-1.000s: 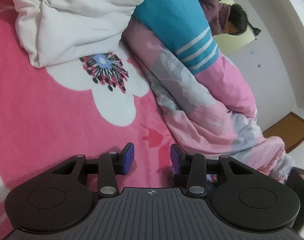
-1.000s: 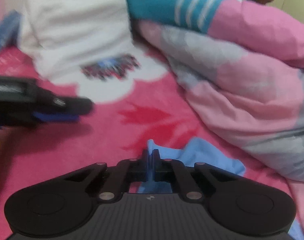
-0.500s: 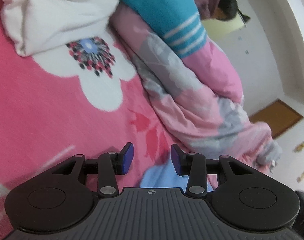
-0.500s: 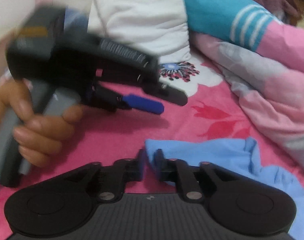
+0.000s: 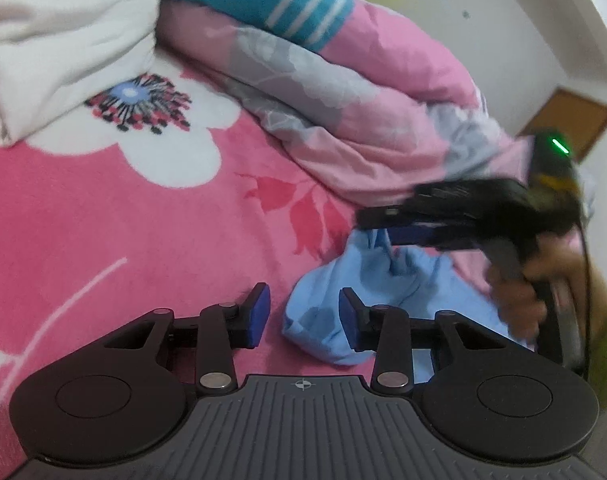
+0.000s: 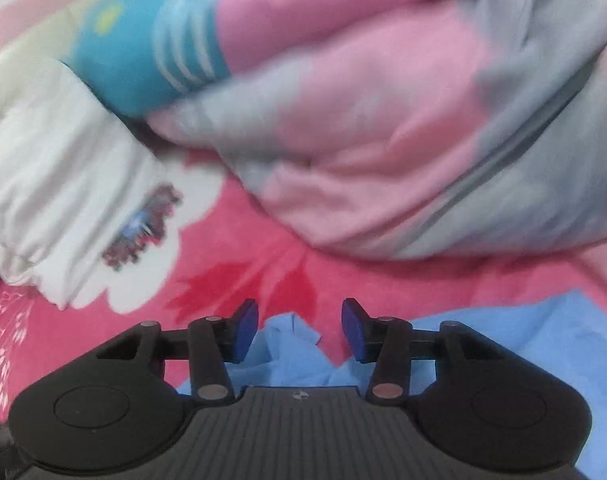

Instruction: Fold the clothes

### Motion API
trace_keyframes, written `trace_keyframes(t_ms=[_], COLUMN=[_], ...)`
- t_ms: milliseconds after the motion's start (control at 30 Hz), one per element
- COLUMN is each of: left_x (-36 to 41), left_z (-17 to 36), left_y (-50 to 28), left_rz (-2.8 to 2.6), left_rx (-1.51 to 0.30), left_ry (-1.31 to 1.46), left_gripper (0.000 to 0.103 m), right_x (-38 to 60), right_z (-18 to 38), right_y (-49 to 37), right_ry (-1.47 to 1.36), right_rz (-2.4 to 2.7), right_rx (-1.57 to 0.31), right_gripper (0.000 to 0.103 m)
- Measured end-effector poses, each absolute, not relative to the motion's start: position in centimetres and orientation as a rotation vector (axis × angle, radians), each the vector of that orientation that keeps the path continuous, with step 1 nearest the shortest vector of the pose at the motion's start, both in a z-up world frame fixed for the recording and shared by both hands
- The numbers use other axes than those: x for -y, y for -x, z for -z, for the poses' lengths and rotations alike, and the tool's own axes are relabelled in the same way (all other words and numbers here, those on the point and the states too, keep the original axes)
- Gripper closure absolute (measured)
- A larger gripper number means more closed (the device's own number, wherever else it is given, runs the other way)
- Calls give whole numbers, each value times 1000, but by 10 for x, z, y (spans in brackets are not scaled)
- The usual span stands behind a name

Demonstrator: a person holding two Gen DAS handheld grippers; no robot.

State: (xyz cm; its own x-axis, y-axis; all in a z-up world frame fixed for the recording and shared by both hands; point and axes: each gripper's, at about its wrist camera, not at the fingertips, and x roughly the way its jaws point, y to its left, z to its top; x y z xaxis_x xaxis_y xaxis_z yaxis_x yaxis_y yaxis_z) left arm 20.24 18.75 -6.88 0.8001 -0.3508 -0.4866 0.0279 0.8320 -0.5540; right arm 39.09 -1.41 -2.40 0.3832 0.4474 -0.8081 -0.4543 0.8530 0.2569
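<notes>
The right gripper (image 6: 299, 330) is being opened, letting go of the blue cloth (image 6: 503, 344) under it. The left gripper (image 5: 304, 316) is being held open just beside that cloth.

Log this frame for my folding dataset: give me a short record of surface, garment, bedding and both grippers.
surface: pink floral blanket
garment: light blue cloth, crumpled, unfolded
bedding: white pillow; pink and grey quilt bunched alongside
left gripper: jaws closing slightly, edge of the cloth between them, pads not pressing it
right gripper: jaws opening, cloth below and between the pads, not gripped
fold status: not begun
</notes>
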Motion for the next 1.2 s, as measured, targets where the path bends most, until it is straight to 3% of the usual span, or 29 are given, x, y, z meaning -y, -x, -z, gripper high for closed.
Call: trace_keyframes(t_ms=[67,100,133,367,667,867,900,933,1000,1067,1200], left_x=[-182,-181,-181,-181,-177,-175,-174,-174,-174,-175,-176], left_z=[69,68,68,67,66,66,66,66,66,66,67], left_y=[-202,-202,-201,-201,-200,-200,-200,-200,-200,-200,-200], left_rz=[209,209,210,237,257,258,258,257,258,258,259], left_rx=[-616,-616,-617,-628,-629,-626,-626,-626,-625,-624,-622], left_ry=[510,502,496,492,466,458,459,459,459,461,470], left_gripper=[66,66,66,66,66,66,66,66,66,66,66], right_x=[8,8,11,66,96,108,109,107,101,95,79], right_z=[35,33,27,-3,21,4,0,1,4,8,16], right_y=[-395,-391,-384,-294,-257,-264,-267,-271,-279,-285,-269], right_ry=[25,33,22,163,411,262,216,190,151,129,241], right_rz=[-552,-574,-626,-832,-724,-712,-717,-716,-710,-709,-769], right_rx=[-1073,-1054,-1021,-724,-870,-829,-816,-818,-830,-842,-812], right_gripper=[65,92,99,99,96,95,88,71,59,59,72])
